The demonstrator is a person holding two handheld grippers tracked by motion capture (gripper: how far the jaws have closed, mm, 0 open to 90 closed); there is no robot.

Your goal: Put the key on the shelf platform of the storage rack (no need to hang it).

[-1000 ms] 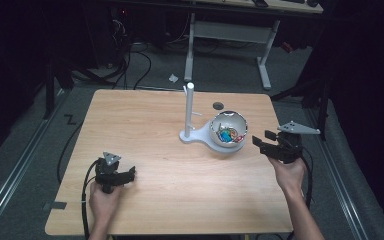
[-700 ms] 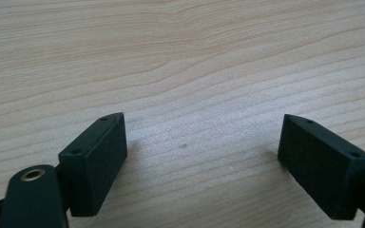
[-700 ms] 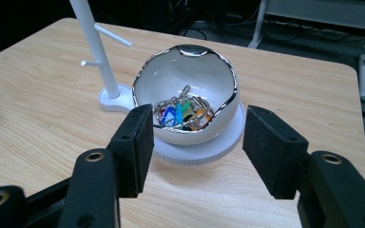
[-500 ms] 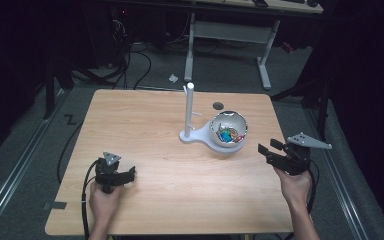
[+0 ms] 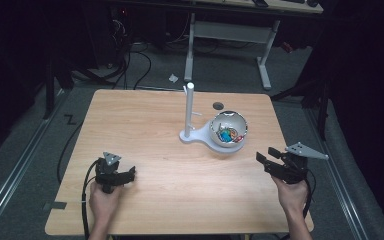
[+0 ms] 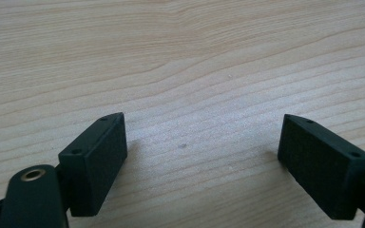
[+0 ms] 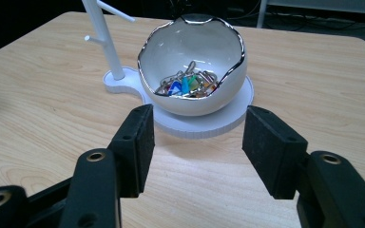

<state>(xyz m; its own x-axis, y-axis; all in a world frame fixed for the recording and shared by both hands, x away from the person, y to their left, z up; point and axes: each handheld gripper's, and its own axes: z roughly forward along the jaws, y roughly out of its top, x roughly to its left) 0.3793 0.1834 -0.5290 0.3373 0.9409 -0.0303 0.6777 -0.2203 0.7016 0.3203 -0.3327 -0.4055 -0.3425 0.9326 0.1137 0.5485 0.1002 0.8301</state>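
The right hand-held gripper (image 7: 197, 147) is spread wide and holds nothing; a white bowl (image 7: 195, 71) of coloured clips sits just ahead. The left hand-held gripper (image 6: 204, 164), also wide, rests on bare worktop (image 6: 180, 61).

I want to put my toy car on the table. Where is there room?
The light wooden table is bare along its left half, from the far edge down to the left gripper. The near middle, between both grippers, is free too. It is crowded right of centre: the white stand with a post and the white egg-shaped bowl of colourful clips, right gripper close by.
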